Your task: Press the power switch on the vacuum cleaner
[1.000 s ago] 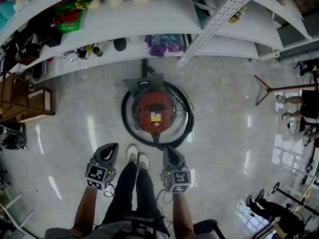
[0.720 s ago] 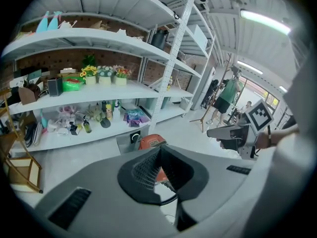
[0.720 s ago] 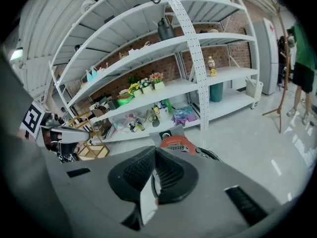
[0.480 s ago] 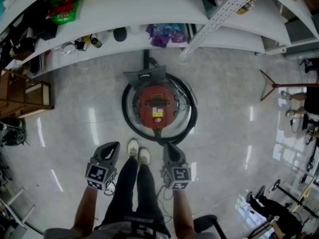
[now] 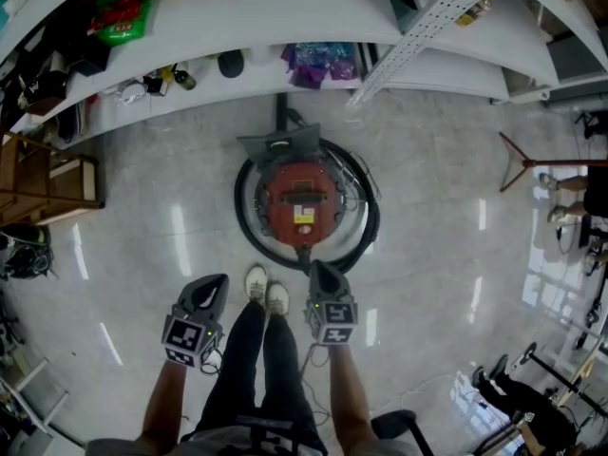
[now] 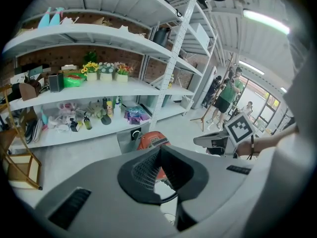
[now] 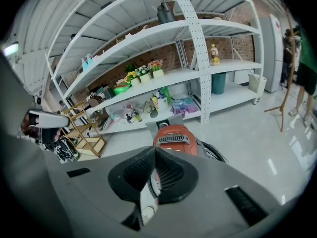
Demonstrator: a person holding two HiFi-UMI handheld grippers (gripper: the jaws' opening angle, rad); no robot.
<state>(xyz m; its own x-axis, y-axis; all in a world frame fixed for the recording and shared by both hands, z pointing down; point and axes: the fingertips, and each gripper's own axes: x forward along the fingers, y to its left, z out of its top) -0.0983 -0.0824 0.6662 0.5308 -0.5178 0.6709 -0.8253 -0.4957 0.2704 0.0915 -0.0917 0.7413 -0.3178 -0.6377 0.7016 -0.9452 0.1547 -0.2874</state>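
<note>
The red vacuum cleaner (image 5: 302, 204) sits on the floor in front of the shelves, with its black hose (image 5: 366, 238) coiled round it. It also shows past the jaws as the vacuum cleaner (image 6: 150, 141) in the left gripper view and the vacuum cleaner (image 7: 174, 134) in the right gripper view. My right gripper (image 5: 319, 270) is shut and empty, its tip just short of the near loop of hose. My left gripper (image 5: 212, 284) hangs further left and back, also shut on nothing. In both gripper views the pads meet: left gripper (image 6: 159, 148), right gripper (image 7: 155, 149).
White shelving (image 5: 285, 36) with bottles, bags and flowers runs behind the vacuum. A wooden rack (image 5: 47, 188) stands at the left, a tripod stand (image 5: 532, 164) and people (image 5: 579, 198) at the right. My shoes (image 5: 266, 290) are between the grippers.
My right gripper has moved forward towards the vacuum. The left gripper has hardly moved. The view has shifted slightly.
</note>
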